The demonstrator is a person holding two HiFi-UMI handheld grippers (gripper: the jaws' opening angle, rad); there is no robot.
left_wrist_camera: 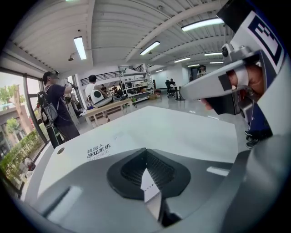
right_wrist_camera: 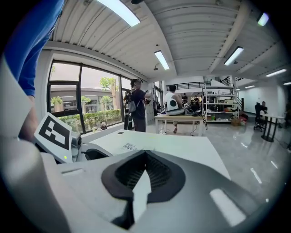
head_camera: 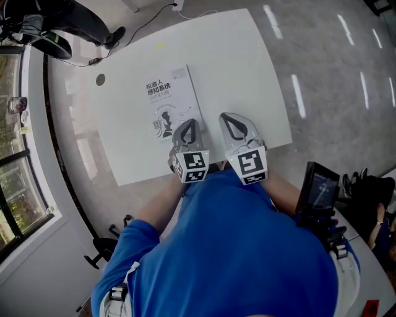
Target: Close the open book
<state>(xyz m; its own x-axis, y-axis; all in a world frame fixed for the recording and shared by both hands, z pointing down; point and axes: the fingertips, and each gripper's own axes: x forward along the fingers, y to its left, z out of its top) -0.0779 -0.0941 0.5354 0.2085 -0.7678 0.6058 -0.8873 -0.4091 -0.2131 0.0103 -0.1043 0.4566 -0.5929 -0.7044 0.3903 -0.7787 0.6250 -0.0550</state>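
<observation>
1. The book (head_camera: 167, 102) lies closed and flat, cover up, on the bench (head_camera: 241, 68). It is about midway between the left and right edges and nearer the near edge. Dark title print shows on its pale cover.
2. The left tongs (head_camera: 190, 124) hang over the book's near right corner, jaws pressed together. Whether they touch the cover cannot be told.
3. The right tongs (head_camera: 229, 117) are just beside the left ones, over bare bench right of the book. Their jaws are also together.
4. A round dark hole (head_camera: 100, 79) sits near the bench's far left corner and a small yellow mark (head_camera: 160, 46) near its far edge. Both are well apart from the book.
5. The bench top is plain white, and the wearer's blue shirt (head_camera: 235, 247) covers part of its near edge.
6. The floor (head_camera: 334, 80) is grey and polished, streaked with reflected light. A cable (head_camera: 145, 21) runs over it beyond the far edge.
7. A person in dark clothes (head_camera: 74, 18) stands beyond the far left corner. Windows (head_camera: 18, 186) line the left wall. A black device with a screen (head_camera: 318, 189) stands off the near right corner.
8. The gripper views show an open hall with strip lights (left_wrist_camera: 80, 48) on a ribbed ceiling, shelves (right_wrist_camera: 218, 107), another table (right_wrist_camera: 177, 119) and people standing about.
</observation>
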